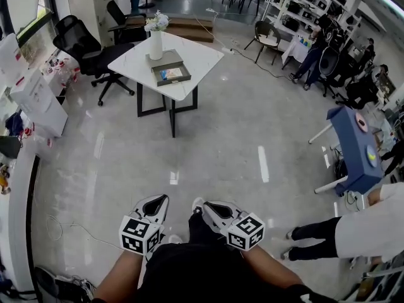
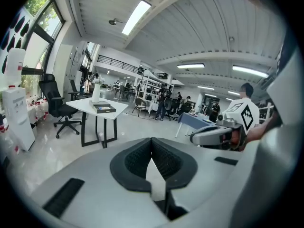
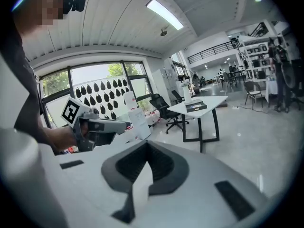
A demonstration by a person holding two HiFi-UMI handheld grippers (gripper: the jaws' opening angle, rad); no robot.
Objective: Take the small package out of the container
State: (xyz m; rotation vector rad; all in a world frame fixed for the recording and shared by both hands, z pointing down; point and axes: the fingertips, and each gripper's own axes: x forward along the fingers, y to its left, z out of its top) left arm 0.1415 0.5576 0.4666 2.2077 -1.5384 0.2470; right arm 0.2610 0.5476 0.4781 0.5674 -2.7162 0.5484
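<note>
The container (image 1: 170, 73) is a dark shallow box on a white square table (image 1: 202, 55) far ahead, beside a white vase of flowers (image 1: 155, 43). A small blue and orange package (image 1: 165, 74) lies inside it. My left gripper (image 1: 159, 202) and right gripper (image 1: 208, 206) are held close to my body, well short of the table, both shut with nothing between the jaws. The left gripper view looks past the left gripper (image 2: 152, 141) at the table (image 2: 90, 109) and container (image 2: 104, 108). In the right gripper view, the right gripper (image 3: 147, 144) points toward the same table (image 3: 209, 103).
Black office chairs (image 1: 85, 46) stand left of the table. White boxes (image 1: 38, 100) line the left wall. A blue-topped table (image 1: 353, 144) and a person in white (image 1: 366, 229) are at the right. A thin cable (image 1: 69, 229) lies on the glossy floor.
</note>
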